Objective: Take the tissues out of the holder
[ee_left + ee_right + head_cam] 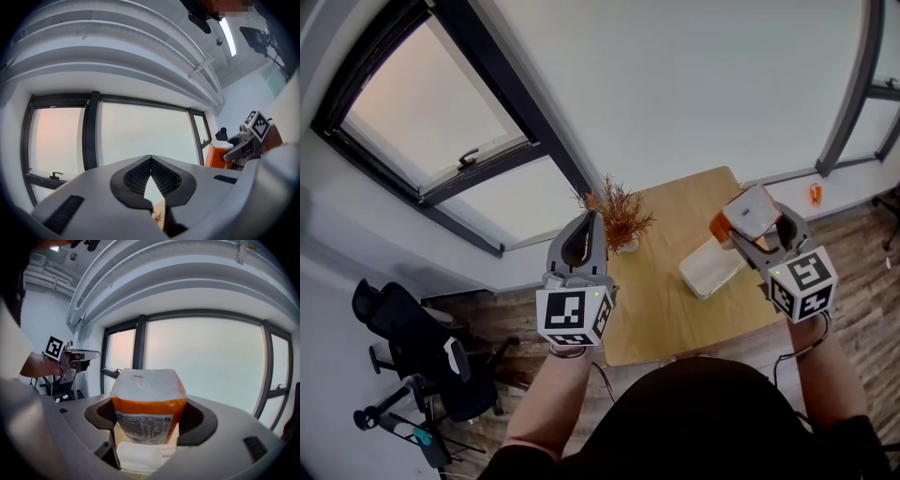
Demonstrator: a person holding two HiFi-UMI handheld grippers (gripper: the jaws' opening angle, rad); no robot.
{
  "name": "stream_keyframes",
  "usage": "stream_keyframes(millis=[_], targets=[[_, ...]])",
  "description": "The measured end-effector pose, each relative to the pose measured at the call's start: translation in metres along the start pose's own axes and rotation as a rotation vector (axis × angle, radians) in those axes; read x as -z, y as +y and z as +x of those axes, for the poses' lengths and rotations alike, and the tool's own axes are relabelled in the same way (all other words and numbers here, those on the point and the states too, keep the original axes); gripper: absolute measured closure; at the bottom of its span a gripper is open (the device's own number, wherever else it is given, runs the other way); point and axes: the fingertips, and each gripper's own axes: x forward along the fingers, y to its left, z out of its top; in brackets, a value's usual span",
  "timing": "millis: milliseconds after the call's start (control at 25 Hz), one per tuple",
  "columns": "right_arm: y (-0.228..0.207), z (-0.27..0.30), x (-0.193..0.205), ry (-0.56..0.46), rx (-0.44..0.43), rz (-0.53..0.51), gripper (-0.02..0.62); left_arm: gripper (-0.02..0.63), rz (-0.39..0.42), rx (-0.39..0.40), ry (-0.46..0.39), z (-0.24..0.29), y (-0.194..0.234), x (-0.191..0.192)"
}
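An orange and white tissue pack (pixel 748 211) hangs in the air with my right gripper (pixel 752 223) shut on its sides. In the right gripper view the pack (pixel 147 404) stands upright between the pads, and the white holder (pixel 138 460) shows below it. The holder (pixel 708 272) lies on the wooden table (pixel 666 309), under and a little left of the pack. My left gripper (pixel 586 223) is raised over the table's left edge, shut, with nothing in it. In the left gripper view its tips (pixel 150 159) meet, and the held pack (pixel 216 157) shows at the right.
A dried plant in a small pot (pixel 619 217) stands at the table's far left corner, close to the left gripper. A black office chair (pixel 412 347) is on the floor at the left. Windows (pixel 441 122) run behind the table.
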Motion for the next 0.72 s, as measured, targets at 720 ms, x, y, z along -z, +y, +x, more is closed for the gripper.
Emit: stream_keyframes(millis=[720], targets=[[-0.006,0.007,0.014,0.015,0.004,0.015,0.235,0.601,-0.005,-0.033,0.044,0.003,0.015,0.011]])
